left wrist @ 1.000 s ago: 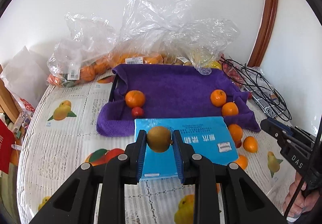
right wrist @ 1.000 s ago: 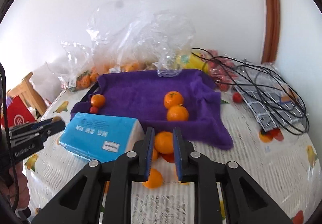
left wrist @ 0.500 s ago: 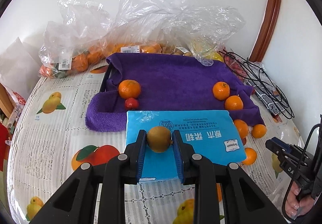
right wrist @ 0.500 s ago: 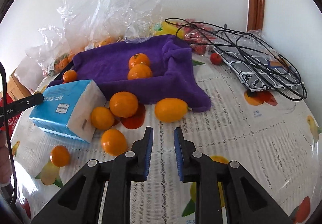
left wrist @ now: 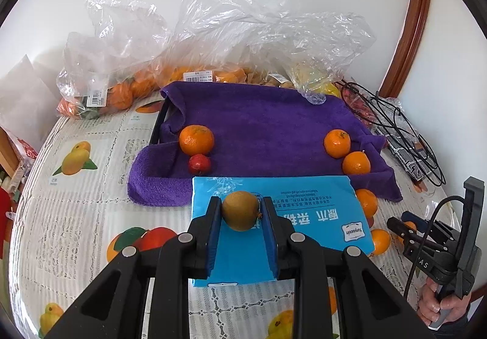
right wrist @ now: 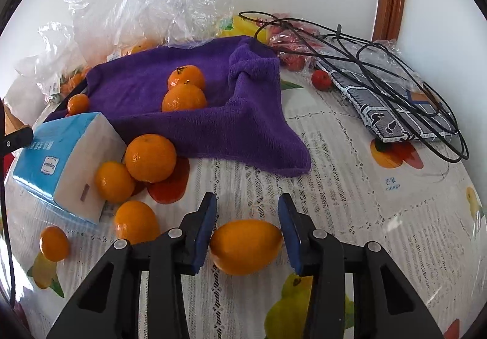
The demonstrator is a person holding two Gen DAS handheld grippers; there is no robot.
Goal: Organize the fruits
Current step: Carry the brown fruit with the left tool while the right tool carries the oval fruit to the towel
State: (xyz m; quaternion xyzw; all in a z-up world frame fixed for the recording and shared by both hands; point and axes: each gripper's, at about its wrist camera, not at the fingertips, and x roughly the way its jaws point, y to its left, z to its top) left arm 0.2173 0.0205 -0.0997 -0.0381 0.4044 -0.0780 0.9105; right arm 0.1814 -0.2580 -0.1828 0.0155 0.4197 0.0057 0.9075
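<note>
Left gripper (left wrist: 240, 214) carrying a brownish-green fruit (left wrist: 239, 210); right gripper (right wrist: 247, 228) lining up on an oval orange fruit (right wrist: 246, 246).

Left fingers (left wrist: 213, 223) are clamped on the brownish fruit, held above the blue tissue pack (left wrist: 304, 217), probably bound for the purple towel (left wrist: 258, 126), which seems to serve as the sorting spot. Right fingers (right wrist: 205, 228) are opening and straddle the oval fruit as it lies on the surface (right wrist: 350, 186); the pads look just clear of it, so no grip yet. On the towel: three mandarins, one at the left (left wrist: 196, 139) and two at the right (left wrist: 337, 143), plus one small red fruit (left wrist: 199, 164). Loose beside the pack in the right wrist view: four oranges (right wrist: 150, 158), not counting the oval one. One more red fruit (right wrist: 321, 79) lies near the cables (right wrist: 395, 65). Bagged fruit (left wrist: 121, 92) behind is uncountable.
</note>
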